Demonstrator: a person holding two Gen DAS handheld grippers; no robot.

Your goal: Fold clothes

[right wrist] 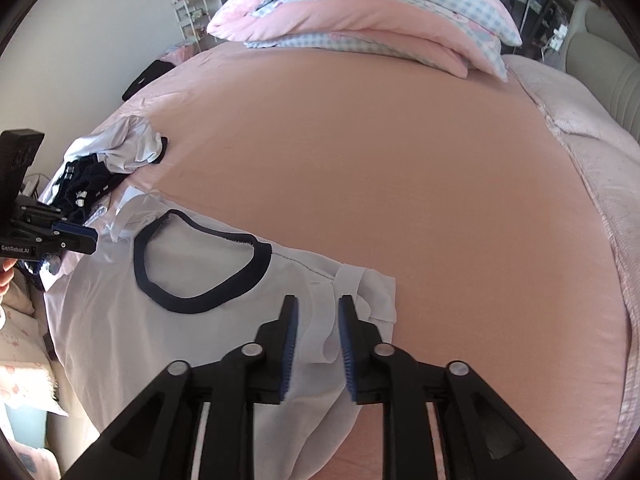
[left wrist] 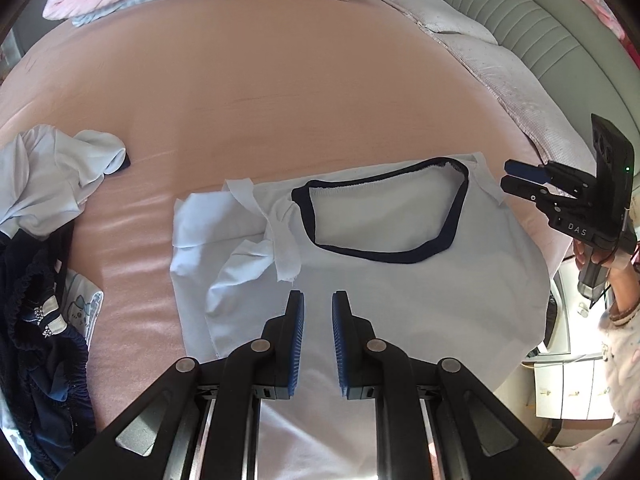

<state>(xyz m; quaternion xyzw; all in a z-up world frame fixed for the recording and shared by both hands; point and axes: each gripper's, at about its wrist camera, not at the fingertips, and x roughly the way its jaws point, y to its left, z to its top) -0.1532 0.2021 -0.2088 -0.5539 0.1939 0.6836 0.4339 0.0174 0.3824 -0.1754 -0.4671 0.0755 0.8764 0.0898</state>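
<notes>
**Pale shirt lies flat on the bed, one sleeve tucked in**

Nearest, the left hand-held gripper hovers over the shirt's chest with its jaws drawn almost together and nothing between them. The right hand-held gripper stands with its jaws spread. A folded sleeve lies under the gap, and the pads do not press on it.

The shirt, pale blue-white with a dark navy collar, is spread front-up at the near edge of the bed, with its hem hanging towards the person. It looks thin, light and limp, so it will likely crease and slide easily on the sheet. The side seams, shoulders or hem corners look like the best holds, since a pinch mid-panel would probably bunch the cloth.

To the left lies a heap of unfolded clothes, white and navy. Beyond the shirt, the pink bed sheet stretches smooth. At the far end sit a folded pink and checked quilt and, to the right, a padded headboard. A white wire rack stands against the far left wall.
</notes>
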